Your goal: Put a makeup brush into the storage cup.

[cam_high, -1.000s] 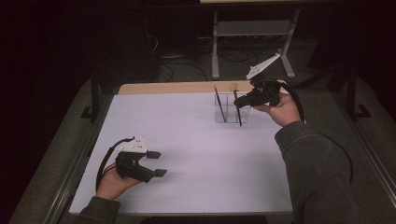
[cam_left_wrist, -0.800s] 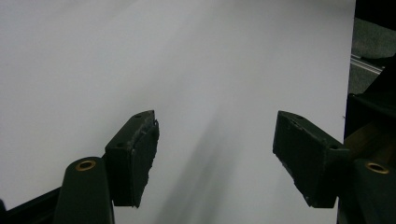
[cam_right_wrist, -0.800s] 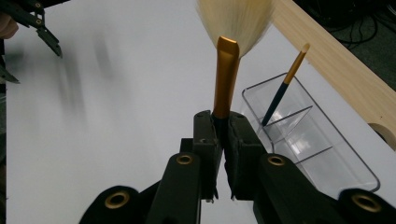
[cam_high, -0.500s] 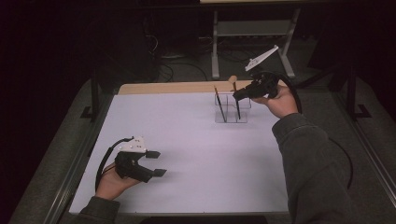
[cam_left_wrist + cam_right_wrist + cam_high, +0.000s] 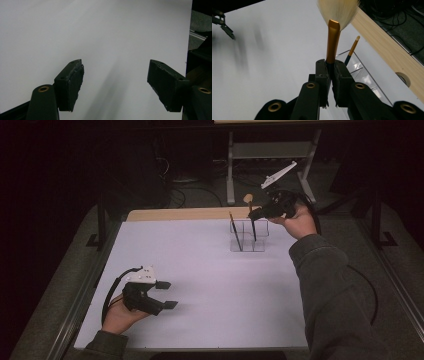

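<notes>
A makeup brush (image 5: 251,217) with a gold ferrule (image 5: 333,41) and pale bristles (image 5: 338,9) stands upright in my right gripper (image 5: 256,214), shut on its dark handle over a clear divided holder (image 5: 248,242). Its lower end reaches into the holder. A second thin brush (image 5: 235,231) with a gold tip (image 5: 353,46) leans in the holder's left compartment. My left gripper (image 5: 167,294) rests open near the table's front left, nothing between its pads (image 5: 72,83).
A white sheet (image 5: 200,285) covers the table, with a bare wooden strip (image 5: 175,214) along the far edge and a round hole (image 5: 403,78) in it. Beyond the table stand a metal frame (image 5: 270,150) and cables on the dark floor.
My right gripper has carried the brush back and up from beside the holder until it stands upright over it. The left gripper has stayed put.
</notes>
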### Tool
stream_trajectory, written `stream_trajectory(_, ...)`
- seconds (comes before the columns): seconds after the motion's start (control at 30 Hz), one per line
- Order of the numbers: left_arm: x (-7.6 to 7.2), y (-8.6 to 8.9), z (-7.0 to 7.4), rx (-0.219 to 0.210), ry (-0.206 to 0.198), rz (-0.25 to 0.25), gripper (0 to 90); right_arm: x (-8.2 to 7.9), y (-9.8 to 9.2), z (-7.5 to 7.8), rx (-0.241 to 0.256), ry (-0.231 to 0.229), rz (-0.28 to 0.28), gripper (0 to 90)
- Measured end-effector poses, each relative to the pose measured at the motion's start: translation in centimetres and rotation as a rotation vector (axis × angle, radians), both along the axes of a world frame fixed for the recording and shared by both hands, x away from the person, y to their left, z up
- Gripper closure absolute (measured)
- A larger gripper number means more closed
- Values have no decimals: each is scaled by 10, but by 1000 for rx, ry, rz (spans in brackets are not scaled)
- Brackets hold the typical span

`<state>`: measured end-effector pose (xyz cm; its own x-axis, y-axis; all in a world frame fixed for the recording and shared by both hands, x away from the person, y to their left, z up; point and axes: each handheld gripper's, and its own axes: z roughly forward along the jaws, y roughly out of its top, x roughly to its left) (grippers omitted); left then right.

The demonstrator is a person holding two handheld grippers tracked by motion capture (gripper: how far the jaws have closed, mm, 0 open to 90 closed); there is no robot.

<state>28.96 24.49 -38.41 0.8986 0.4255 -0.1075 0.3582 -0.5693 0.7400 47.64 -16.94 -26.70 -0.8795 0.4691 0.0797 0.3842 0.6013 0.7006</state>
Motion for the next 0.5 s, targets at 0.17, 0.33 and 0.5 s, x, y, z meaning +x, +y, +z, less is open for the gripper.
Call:
stream_trajectory(0.17, 1, 1, -1, -2, -6, -7, 280, 8, 3, 0, -4, 18, -21, 829)
stream_trajectory(0.33, 2, 2, 0, 4, -9, -8, 279, 17, 7, 3, -6, 13, -30, 829)
stream_trajectory(0.5, 2, 2, 0, 2, -5, -6, 279, 24, 12, 7, -32, 4, -33, 829)
